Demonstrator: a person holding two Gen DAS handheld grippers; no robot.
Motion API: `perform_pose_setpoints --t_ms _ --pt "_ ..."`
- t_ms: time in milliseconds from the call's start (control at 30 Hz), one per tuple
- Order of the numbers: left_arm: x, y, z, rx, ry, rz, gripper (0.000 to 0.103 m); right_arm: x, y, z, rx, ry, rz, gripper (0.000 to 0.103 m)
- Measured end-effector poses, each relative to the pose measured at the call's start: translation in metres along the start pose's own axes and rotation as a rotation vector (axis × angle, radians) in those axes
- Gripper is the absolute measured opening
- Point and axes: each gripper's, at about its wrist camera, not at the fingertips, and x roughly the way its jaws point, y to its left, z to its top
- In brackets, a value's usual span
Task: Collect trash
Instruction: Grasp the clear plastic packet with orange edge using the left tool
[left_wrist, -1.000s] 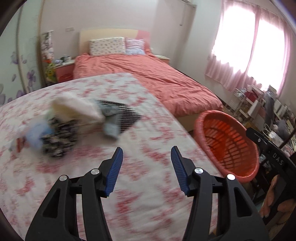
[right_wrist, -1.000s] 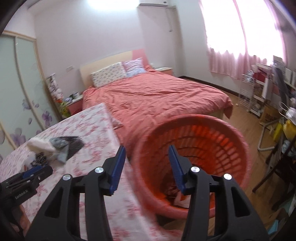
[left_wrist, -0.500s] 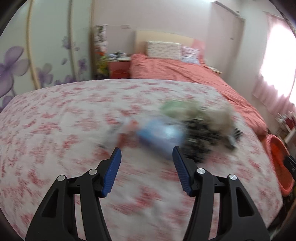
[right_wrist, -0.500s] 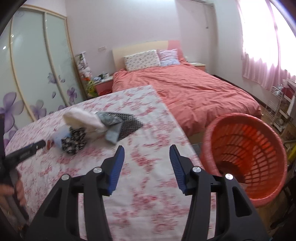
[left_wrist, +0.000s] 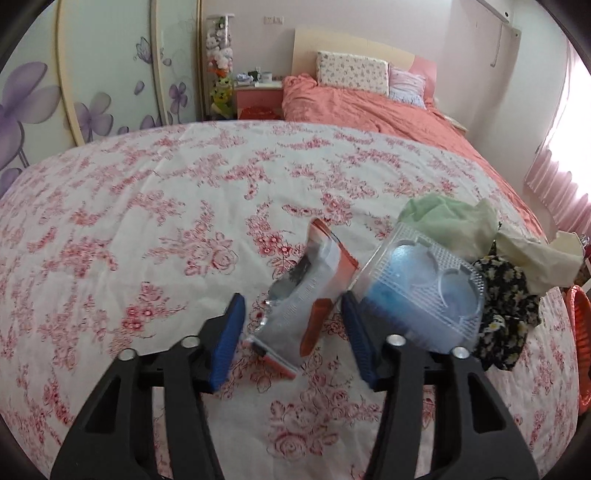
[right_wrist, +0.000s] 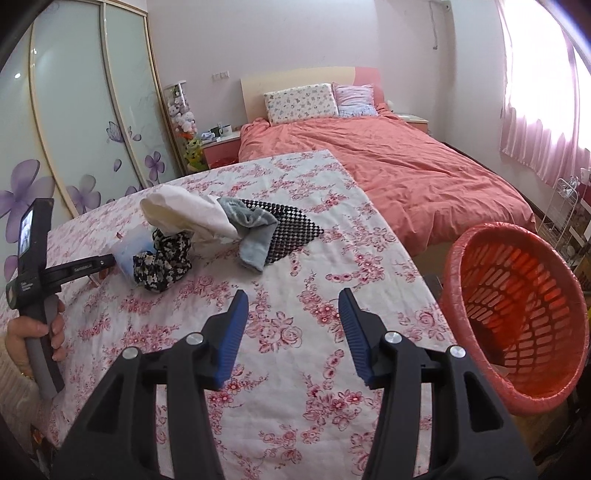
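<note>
Hovering low over the flowered tablecloth (left_wrist: 155, 206), the left gripper (left_wrist: 291, 332) has its blue-padded jaws spread wide, and a crumpled orange-and-clear wrapper (left_wrist: 310, 295) lies flat on the cloth right between them, neither pad visibly touching it. Just to the right of that wrapper sits a clear plastic tray (left_wrist: 424, 288) with something blue under it, its near edge close against the right-hand finger. Beyond the tray there's a soft heap: a pale green cloth (left_wrist: 450, 221) at the far side, a cream cloth (left_wrist: 532, 258) to the right, and a black flowered fabric (left_wrist: 506, 310) nearer in, all bunched together. Over on the other side, the right gripper (right_wrist: 291, 332) hangs above bare tablecloth, jaws wide apart with nothing between them. From its view the same heap sits far left, with a grey cloth (right_wrist: 251, 229) and a black mesh mat (right_wrist: 291, 229) lying beside it. The orange basket (right_wrist: 517, 310) stands off the table's right edge, tilted toward the camera, well apart from the pile. Farther back, a bed (right_wrist: 388, 166) with a coral cover fills the room.
</note>
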Motion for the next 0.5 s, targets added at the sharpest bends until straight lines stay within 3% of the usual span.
perform_pose_setpoints --t_ms 100,500 --pt "0.001 0.002 0.002 0.003 -0.003 -0.016 0.033 0.004 0.005 0.0 -0.008 0.009 0.006 0.051" --pt "-0.013 0.018 0.002 -0.019 -0.037 0.001 0.026 0.016 0.041 0.021 -0.033 -0.005 0.083 0.052"
